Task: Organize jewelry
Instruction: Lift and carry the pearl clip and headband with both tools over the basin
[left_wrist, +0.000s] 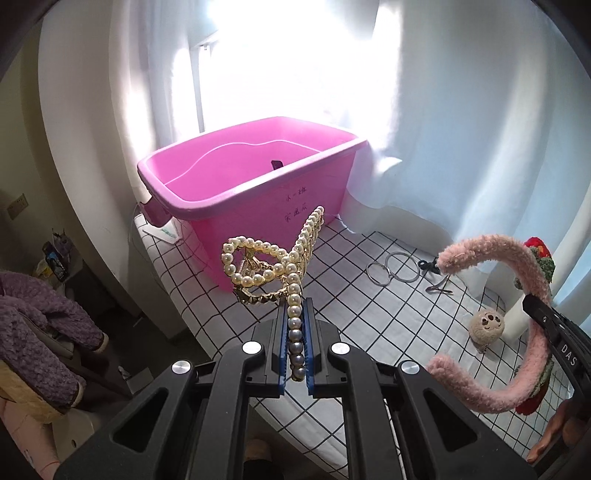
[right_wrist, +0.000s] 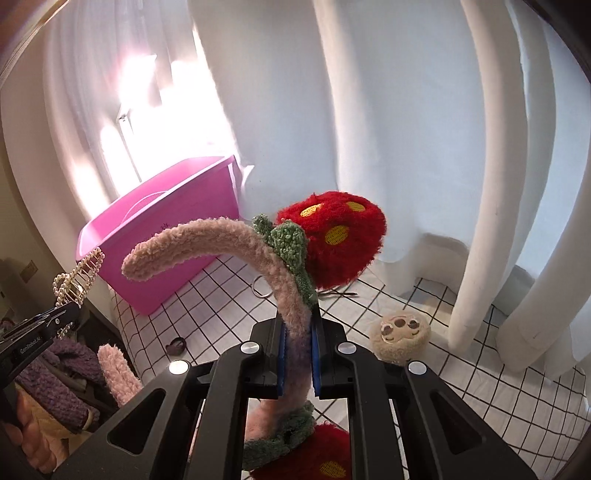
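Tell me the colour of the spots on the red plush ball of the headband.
Yellow spots on the red plush ball; right wrist view shows them best.

Daylight through the curtain (left_wrist: 461, 110) blows out white glare behind the bin (left_wrist: 258, 177); my views bend at dark edges, otherwise sharp

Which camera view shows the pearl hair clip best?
The left wrist view: the pearl hair clip is central, large, and sharp in the left hand-held gripper. The right wrist view shows it small at the left edge.
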